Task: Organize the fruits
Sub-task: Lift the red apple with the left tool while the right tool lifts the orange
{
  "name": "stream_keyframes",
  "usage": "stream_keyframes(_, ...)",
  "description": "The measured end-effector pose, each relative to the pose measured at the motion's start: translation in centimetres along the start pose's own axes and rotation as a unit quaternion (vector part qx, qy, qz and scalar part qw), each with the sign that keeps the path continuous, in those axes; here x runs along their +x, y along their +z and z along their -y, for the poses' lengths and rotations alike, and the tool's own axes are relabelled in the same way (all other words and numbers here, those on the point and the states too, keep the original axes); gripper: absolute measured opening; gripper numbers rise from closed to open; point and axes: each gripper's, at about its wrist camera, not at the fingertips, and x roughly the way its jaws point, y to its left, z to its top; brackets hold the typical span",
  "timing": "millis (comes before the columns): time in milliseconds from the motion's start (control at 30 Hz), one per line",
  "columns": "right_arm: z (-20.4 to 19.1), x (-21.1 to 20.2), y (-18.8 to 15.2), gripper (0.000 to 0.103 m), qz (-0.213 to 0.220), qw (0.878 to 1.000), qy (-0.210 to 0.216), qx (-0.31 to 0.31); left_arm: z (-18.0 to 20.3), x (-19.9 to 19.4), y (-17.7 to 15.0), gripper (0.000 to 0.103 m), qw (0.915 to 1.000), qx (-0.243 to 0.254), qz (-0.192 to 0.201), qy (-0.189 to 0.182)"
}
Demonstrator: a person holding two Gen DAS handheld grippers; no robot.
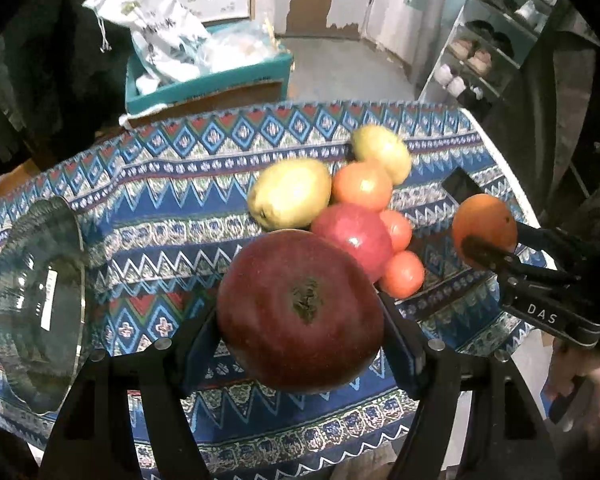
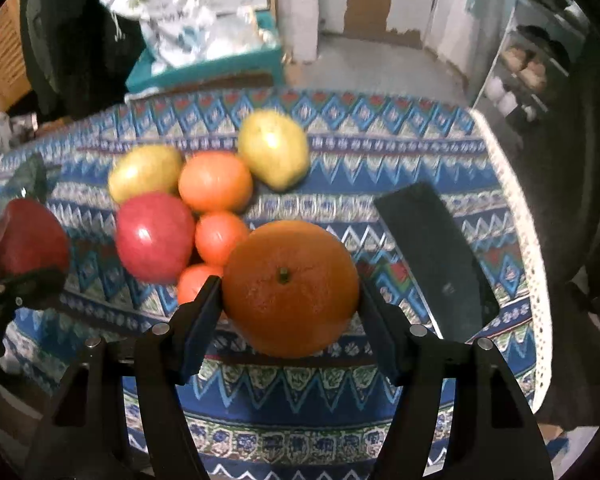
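We hold one gripper in each hand above a table covered with a blue patterned tablecloth (image 1: 180,200).

**Left gripper.** The left gripper (image 1: 300,344) is closed on a dark red apple (image 1: 300,312). Both pads press the apple's sides, and the apple hangs clear of the cloth with its blossom end facing the camera. In the right wrist view the same apple (image 2: 30,236) appears at the far left edge, clamped in the left gripper (image 2: 28,280).

**Right gripper.** The right gripper (image 2: 290,312) is closed on an orange (image 2: 290,288). Its pads contact the orange on both sides, and the stem end faces the camera. In the left wrist view the orange (image 1: 484,228) sits at the right, between the right gripper's fingers (image 1: 488,254). No earlier view is supplied, so we report only the grip as it stands.

**Remaining fruit.** The other pieces lie in one cluster on the cloth, between the two held fruits:
- two yellow-green pears (image 1: 290,198) (image 1: 382,152);
- a light red apple (image 1: 352,236), touching the nearer pear;
- an orange-red round fruit (image 1: 362,186) between the pears;
- two smaller ones (image 1: 396,230) (image 1: 404,274) just beside the light red apple.

**Other items.** A clear glass bowl (image 1: 32,300) stands on the cloth at the left, well apart from the cluster. A flat black object (image 2: 432,256) lies on the cloth at the right. Beyond the table's far edge we see a teal box (image 1: 208,84) holding white bags (image 1: 156,28).
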Motion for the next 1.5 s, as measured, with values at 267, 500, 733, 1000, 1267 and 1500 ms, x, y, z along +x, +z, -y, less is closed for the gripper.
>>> stream_keyframes(267,-1.0,-3.3,1.6,0.067,0.055,0.998,-0.005,0.000,0.2,-3.1,0.8,0.075,0.9992,0.009,0.039,0.003)
stream_keyframes(500,-2.0,-6.3,2.9,0.068,0.099,0.995,-0.005,-0.004,-0.1,-5.5,1.4,0.075,0.9978,0.006,0.066,-0.003)
stream_keyframes(733,-3.2,-8.8,4.0,0.068,0.133,0.991,0.003,-0.008,-0.6,-8.2,1.9,0.075,0.9948,0.002,0.101,-0.006)
stream_keyframes(1000,-5.1,-11.3,5.3,0.068,0.164,0.986,0.022,-0.018,-2.0,-10.4,2.1,0.075,0.9917,-0.008,0.128,-0.007)
stream_keyframes(1267,-7.5,-13.0,6.4,0.068,0.185,0.981,0.042,-0.032,-3.8,-12.7,2.0,0.075,0.9875,-0.023,0.156,0.000)
stream_keyframes(1500,-9.6,-13.3,7.3,0.068,0.188,0.979,0.059,-0.042,-5.8,-14.2,1.7,0.075,0.9843,-0.033,0.173,0.010)
